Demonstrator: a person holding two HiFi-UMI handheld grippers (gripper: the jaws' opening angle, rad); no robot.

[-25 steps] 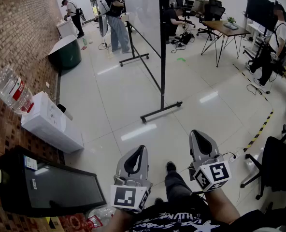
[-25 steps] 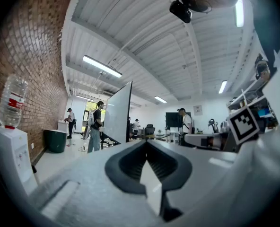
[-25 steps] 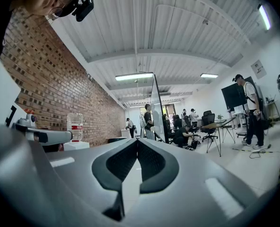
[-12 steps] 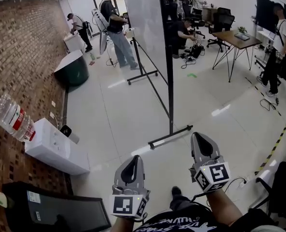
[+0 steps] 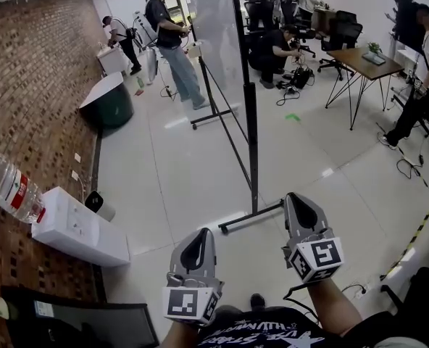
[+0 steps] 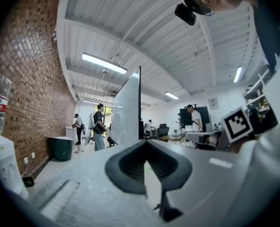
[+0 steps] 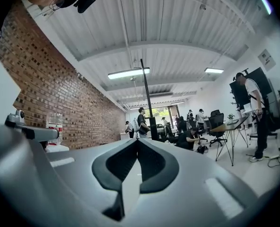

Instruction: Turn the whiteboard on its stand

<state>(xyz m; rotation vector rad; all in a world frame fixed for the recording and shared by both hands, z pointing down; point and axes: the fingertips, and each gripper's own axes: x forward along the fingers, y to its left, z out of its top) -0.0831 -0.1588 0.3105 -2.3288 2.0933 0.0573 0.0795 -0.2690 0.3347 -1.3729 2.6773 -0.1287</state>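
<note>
White, shiny whiteboard (image 5: 214, 27) in a black metal frame stands edge-on, a little ahead of the left gripper (image 5: 198, 243) and right gripper (image 5: 299, 210). It looks big, stiff and slippery. Its black side post (image 5: 252, 136) seems the best place to hold. Both grippers are pinched shut, holding nothing.

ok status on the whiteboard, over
Left gripper and right gripper shut, empty. Whiteboard untouched, ahead on its stand. Person standing near its far end.
</note>
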